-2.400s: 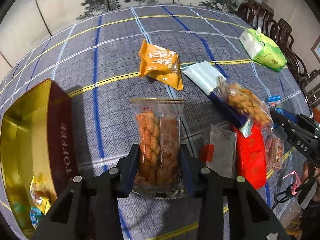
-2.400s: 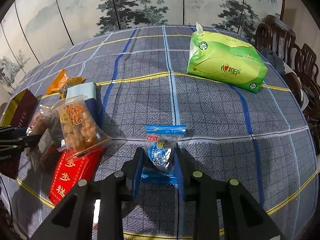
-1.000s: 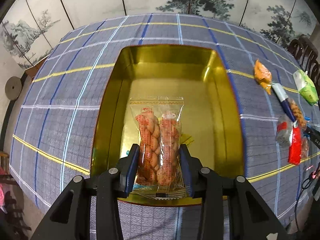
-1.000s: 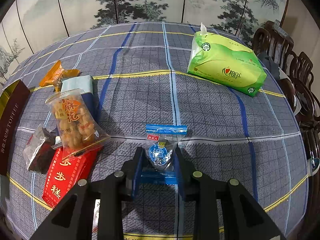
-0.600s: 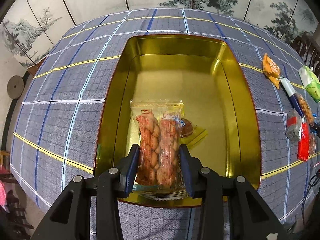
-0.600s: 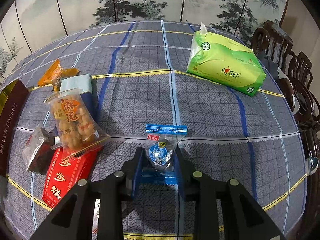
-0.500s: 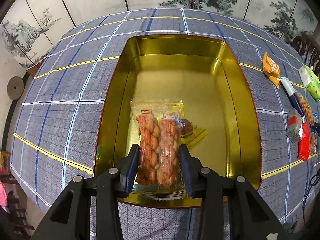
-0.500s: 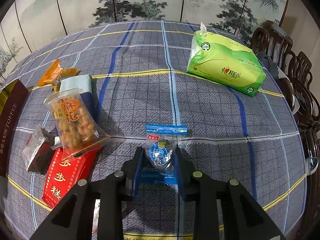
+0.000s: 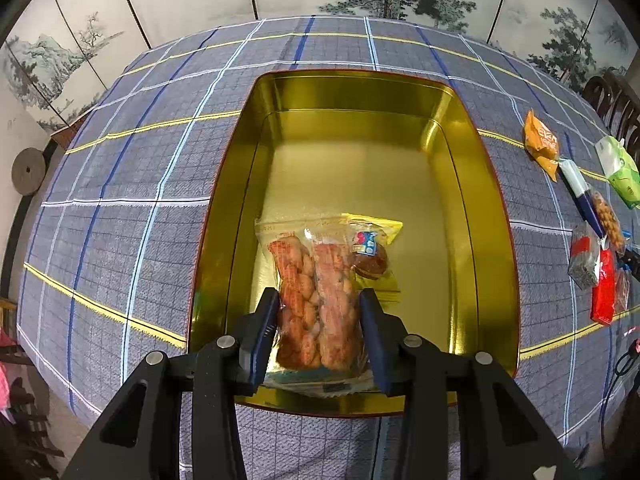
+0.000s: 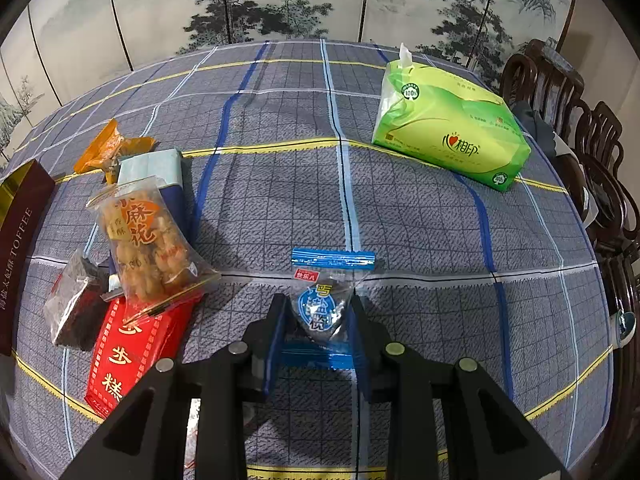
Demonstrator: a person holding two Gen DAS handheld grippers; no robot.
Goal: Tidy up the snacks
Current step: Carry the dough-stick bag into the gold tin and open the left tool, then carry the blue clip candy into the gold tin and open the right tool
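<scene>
My left gripper (image 9: 318, 316) is shut on a clear packet of twisted fried dough (image 9: 316, 296) and holds it inside the near end of the open gold tin (image 9: 486, 216). A small cake packet (image 9: 370, 254) lies on the tin floor beside it. My right gripper (image 10: 316, 320) is shut on a small blue-and-clear snack packet (image 10: 326, 304) just above the checked tablecloth. Left of it lie a clear bag of fried twists (image 10: 146, 244), a red box (image 10: 132, 346), a dark packet (image 10: 74, 308), an orange packet (image 10: 110, 148) and a blue-white pack (image 10: 160, 172).
A green tissue pack (image 10: 448, 128) sits at the far right. The tin's dark red side (image 10: 20, 232) shows at the left edge of the right wrist view. Wooden chairs (image 10: 592, 152) stand by the table's right side. Painted screens back the table.
My left gripper has carried the twisted dough packet from the table to over the tin and has now lowered it into the near end. The right gripper holds still with its packet.
</scene>
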